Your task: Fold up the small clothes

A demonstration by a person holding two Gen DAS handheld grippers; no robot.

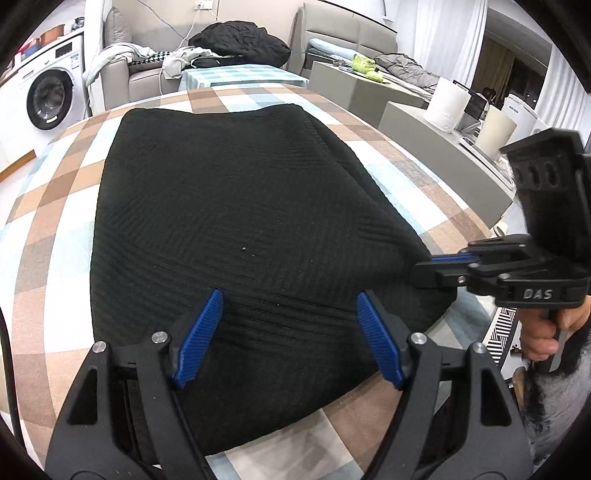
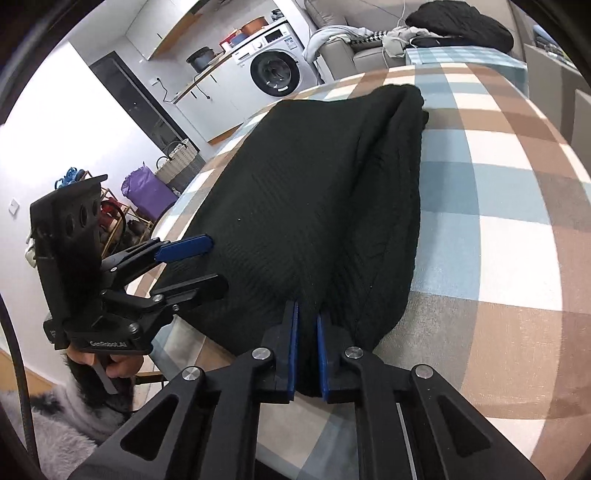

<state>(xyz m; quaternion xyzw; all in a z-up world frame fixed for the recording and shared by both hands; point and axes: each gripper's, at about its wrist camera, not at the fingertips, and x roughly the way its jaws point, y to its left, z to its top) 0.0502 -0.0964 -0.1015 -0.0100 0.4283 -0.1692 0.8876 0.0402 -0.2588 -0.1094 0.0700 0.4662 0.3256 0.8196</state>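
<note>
Left wrist view: the left hand-held gripper (image 1: pixel 290 332) spreads wide over the black knit garment (image 1: pixel 236 221) lying on the checkered bench (image 1: pixel 44 229), gripping nothing. Right wrist view: the right hand-held gripper (image 2: pixel 306 350) pinches the garment's near edge, pads narrowly apart.

I see a white washing machine (image 1: pixel 50 98) against the far wall, a grey sofa (image 1: pixel 144 72) heaped with clothes, and white curtains (image 1: pixel 461 33) at right.
</note>
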